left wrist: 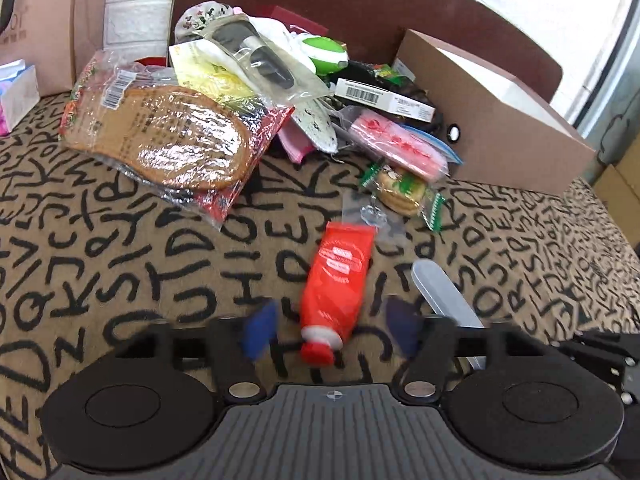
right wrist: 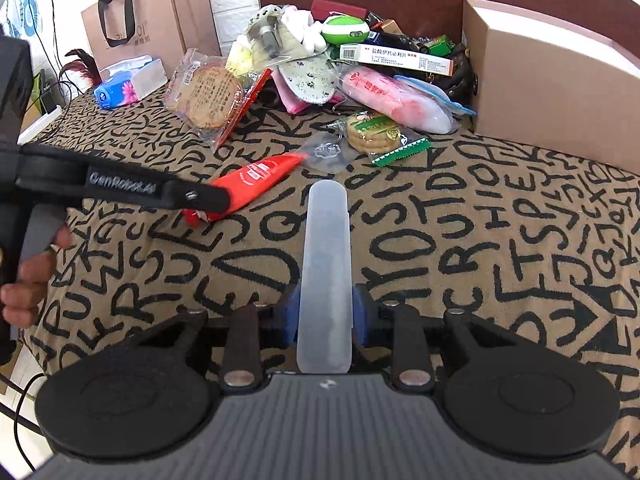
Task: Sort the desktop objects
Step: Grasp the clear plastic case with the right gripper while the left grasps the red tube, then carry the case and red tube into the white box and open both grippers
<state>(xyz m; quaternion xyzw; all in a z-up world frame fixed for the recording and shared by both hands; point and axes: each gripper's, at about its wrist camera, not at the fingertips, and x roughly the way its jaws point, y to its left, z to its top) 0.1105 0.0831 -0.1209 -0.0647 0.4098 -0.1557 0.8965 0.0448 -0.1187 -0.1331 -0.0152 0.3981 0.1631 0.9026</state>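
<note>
A red tube with a red cap (left wrist: 340, 280) lies on the lettered cloth, cap toward me, between the open blue fingers of my left gripper (left wrist: 332, 332), which do not touch it. The tube also shows in the right wrist view (right wrist: 256, 184), partly behind the left gripper's arm (right wrist: 120, 188). My right gripper (right wrist: 325, 312) is shut on a translucent white oblong case (right wrist: 326, 264), held pointing forward above the cloth. The case shows in the left wrist view (left wrist: 444, 296) to the right of the tube.
A pile of packets lies at the back: a large cracker pack (left wrist: 176, 136), a biscuit pack (right wrist: 376, 132), a pink pouch (right wrist: 396, 96), a medicine box (right wrist: 396, 58), a green round item (right wrist: 346, 30). A cardboard box (right wrist: 552, 80) stands right. A tissue pack (right wrist: 128, 84) and paper bag (right wrist: 148, 16) stand left.
</note>
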